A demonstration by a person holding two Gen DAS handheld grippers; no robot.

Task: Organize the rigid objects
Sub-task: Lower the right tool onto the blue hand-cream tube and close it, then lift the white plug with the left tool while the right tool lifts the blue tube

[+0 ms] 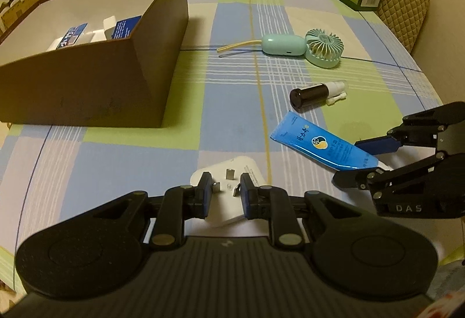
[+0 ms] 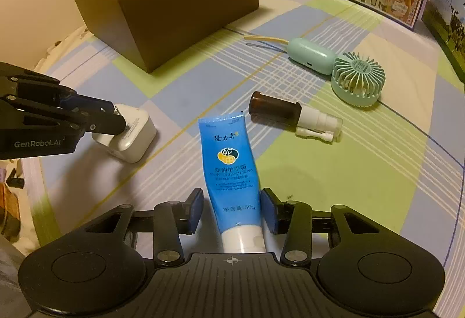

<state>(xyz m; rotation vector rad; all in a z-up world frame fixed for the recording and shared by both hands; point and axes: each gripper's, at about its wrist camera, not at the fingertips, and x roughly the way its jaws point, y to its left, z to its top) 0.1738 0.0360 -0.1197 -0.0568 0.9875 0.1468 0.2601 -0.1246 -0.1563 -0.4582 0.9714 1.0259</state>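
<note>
Left gripper (image 1: 223,196): jaws clamped on the white plug (image 2: 128,133), low on the worktop (image 1: 116,161).
Right gripper (image 2: 231,209): jaws flank the blue tube (image 2: 229,166); one pad touches, a gap at the other.
Box (image 1: 96,79): open-topped, far left, clear cloth before it.
Bottle (image 2: 279,110), fan (image 2: 357,79): beyond the tube, apart.

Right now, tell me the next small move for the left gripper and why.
Probably lift it and carry the white charger toward the brown box. The left gripper is shut on the charger's prongs, the charger looks tilted off the checked cloth, and the box stands open to its upper left with other items already inside.
</note>
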